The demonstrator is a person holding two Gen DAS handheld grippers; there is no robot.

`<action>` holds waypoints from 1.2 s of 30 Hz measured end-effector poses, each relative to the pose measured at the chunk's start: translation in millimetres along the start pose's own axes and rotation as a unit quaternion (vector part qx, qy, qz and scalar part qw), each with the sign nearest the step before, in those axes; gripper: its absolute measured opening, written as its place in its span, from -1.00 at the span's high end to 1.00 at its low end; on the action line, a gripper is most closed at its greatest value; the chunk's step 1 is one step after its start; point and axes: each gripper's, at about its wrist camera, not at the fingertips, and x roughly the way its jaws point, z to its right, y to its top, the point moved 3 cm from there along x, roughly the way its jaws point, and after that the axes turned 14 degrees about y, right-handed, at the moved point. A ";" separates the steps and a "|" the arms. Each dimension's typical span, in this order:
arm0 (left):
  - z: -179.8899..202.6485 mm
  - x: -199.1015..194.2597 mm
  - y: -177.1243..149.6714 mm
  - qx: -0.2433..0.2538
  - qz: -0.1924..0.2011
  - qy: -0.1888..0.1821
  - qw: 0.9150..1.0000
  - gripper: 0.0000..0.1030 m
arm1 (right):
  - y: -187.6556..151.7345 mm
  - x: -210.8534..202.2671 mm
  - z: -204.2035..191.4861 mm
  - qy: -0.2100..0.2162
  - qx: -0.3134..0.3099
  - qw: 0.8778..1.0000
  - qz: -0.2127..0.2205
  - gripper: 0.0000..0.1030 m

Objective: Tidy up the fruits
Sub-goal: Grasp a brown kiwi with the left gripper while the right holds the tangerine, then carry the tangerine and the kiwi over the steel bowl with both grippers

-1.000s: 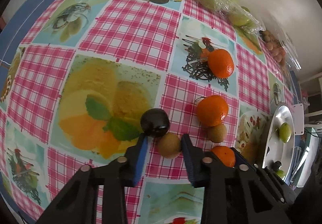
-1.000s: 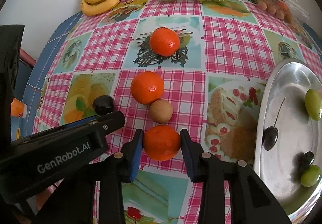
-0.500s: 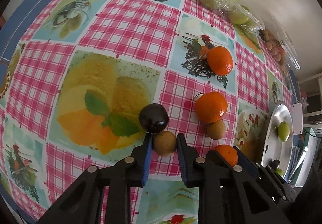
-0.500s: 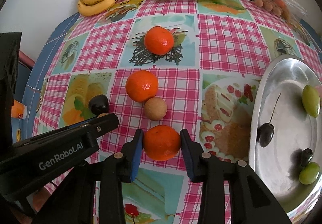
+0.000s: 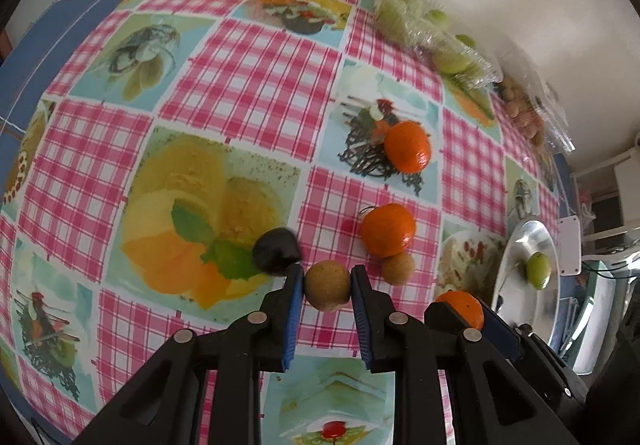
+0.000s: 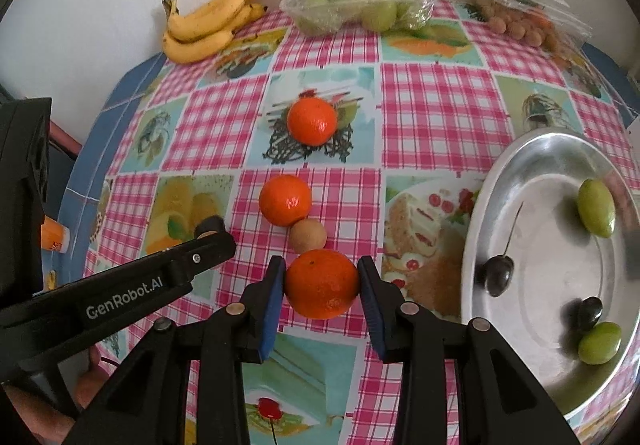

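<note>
My left gripper (image 5: 327,287) is shut on a brown kiwi (image 5: 328,285), held just above the checked tablecloth. A dark plum (image 5: 276,255) touches its left finger. My right gripper (image 6: 322,285) is shut on an orange mandarin (image 6: 322,283); it also shows in the left wrist view (image 5: 460,309). A second kiwi (image 6: 307,236) and a mandarin (image 6: 285,200) lie just beyond it, touching each other. A third mandarin (image 6: 313,121) lies farther back. A steel tray (image 6: 500,189) at the right holds green grapes and dark plums.
Bananas (image 6: 208,25), a bag of green fruit (image 6: 356,7) and a bag of small brown fruit (image 6: 520,25) line the wall at the back. The left gripper's body (image 6: 120,285) crosses the right wrist view at the left.
My left gripper closed on the kiwi and lifted slightly, nudging the plum. My right gripper kept its hold on the mandarin and rose a little.
</note>
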 end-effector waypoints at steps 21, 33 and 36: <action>31.6 -31.3 -3.2 0.044 0.037 -0.020 0.998 0.50 | 3.6 -35.3 38.7 -0.023 0.049 0.998 0.032 0.26; 102.0 -36.8 -33.3 0.142 0.041 -0.019 0.989 0.50 | -5.0 -69.2 102.4 -0.063 0.125 0.989 0.055 0.26; 119.9 -38.4 -43.5 0.167 0.043 -0.022 0.985 0.50 | -9.2 -78.6 120.1 -0.068 0.145 0.985 0.062 0.26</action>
